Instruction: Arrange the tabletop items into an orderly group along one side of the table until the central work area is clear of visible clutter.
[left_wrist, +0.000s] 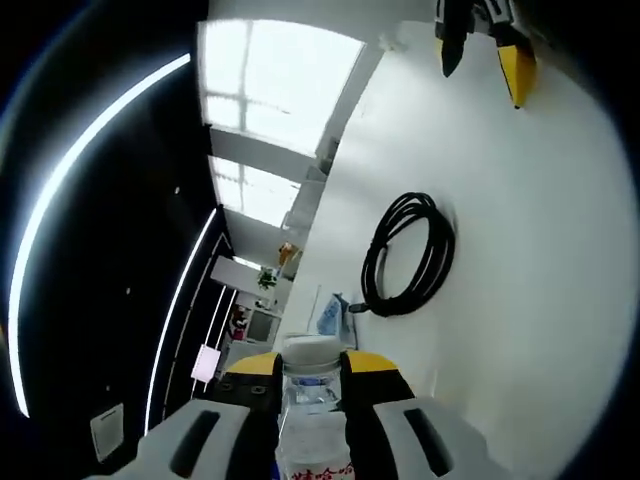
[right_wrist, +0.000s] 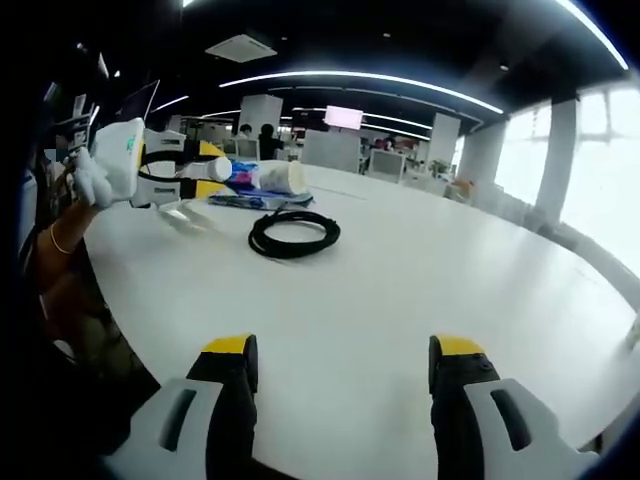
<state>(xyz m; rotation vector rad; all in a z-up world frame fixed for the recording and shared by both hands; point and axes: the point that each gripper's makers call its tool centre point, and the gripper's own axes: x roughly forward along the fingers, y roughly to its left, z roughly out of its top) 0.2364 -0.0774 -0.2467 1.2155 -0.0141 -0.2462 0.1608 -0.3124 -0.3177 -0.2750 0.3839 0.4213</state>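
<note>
In the left gripper view, nearest the camera, the left gripper (left_wrist: 312, 385) has its yellow-tipped jaws closed on a clear plastic water bottle (left_wrist: 312, 410), which stands between them with its white cap (left_wrist: 308, 349) toward the room and red printed characters on its label at the bottom edge. Just past the cap lies a small blue packet (left_wrist: 331, 315) on the white table (left_wrist: 540, 300), and beyond that a coiled black cable (left_wrist: 408, 255) rests flat on the tabletop, apart from the bottle. Farthest off, at the top of this view, the right gripper (left_wrist: 482, 62) hangs over the table with a black jaw and a yellow-tipped jaw spread apart and nothing between them. In the right gripper view, the right gripper (right_wrist: 345, 372) sits nearest, its two yellow-tipped jaws wide apart over bare white table (right_wrist: 400, 290), holding nothing. Farther along the tabletop lies the coiled black cable (right_wrist: 293, 233), well apart from those jaws. Behind the cable, near the table's far left edge, the left gripper (right_wrist: 205, 168) comes in from the left, held in a white-gloved hand (right_wrist: 92, 178) and carrying the water bottle (right_wrist: 262, 175) roughly level above the table; the blue packet (right_wrist: 240, 201) lies on the surface just below it. A clear, glassy object (right_wrist: 185, 215) sits on the table under the gripper; what it is cannot be told. An open office with desks and ceiling light strips lies beyond.
</note>
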